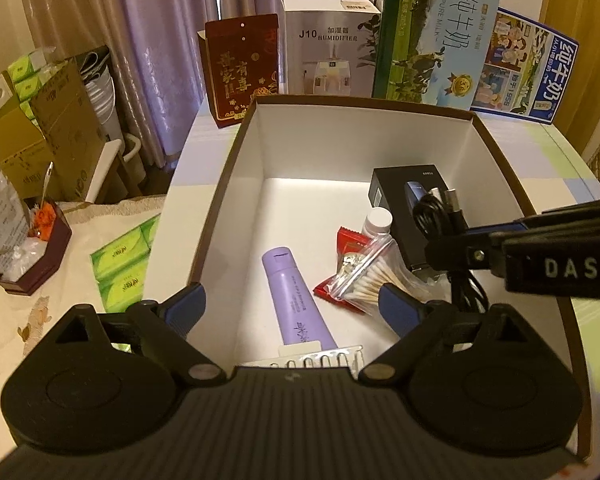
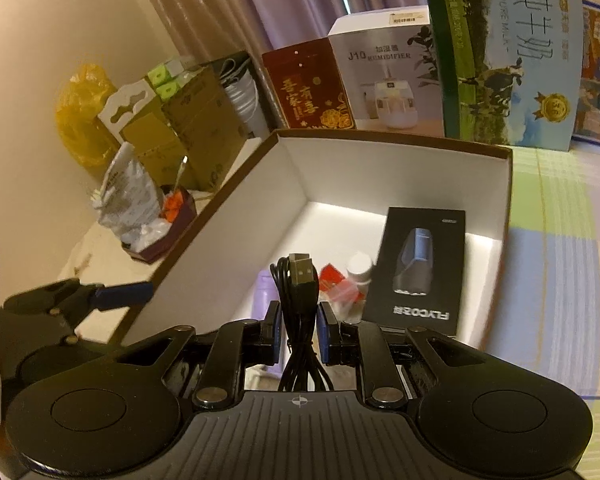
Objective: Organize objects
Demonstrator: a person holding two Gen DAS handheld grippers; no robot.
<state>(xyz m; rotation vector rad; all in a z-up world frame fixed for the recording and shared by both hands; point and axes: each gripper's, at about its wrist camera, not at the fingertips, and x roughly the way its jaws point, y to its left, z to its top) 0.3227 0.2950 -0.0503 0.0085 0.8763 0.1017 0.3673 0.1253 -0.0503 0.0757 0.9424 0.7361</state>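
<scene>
An open box with white walls and a brown rim (image 1: 364, 102) holds a purple tube (image 1: 288, 272), red packets (image 1: 350, 240), a bag of cotton swabs (image 1: 370, 276), a white bottle (image 1: 378, 220), a black shaver box (image 1: 396, 196) and a blister pack (image 1: 324, 360). My left gripper (image 1: 292, 306) hangs open over the near end of the box, its fingers wide apart above the tube and touching nothing. My right gripper (image 2: 299, 316) is shut on a coiled black USB cable (image 2: 298, 280), held above the box (image 2: 380, 138) beside the shaver box (image 2: 420, 268).
Behind the box stand a red gift box (image 1: 242, 68), a humidifier box (image 1: 328, 52) and two milk cartons (image 1: 436, 36). To the left, on a cream cloth, lie green tissue packs (image 1: 120, 268), a maroon tray (image 1: 32, 248) and cardboard boxes (image 1: 52, 128).
</scene>
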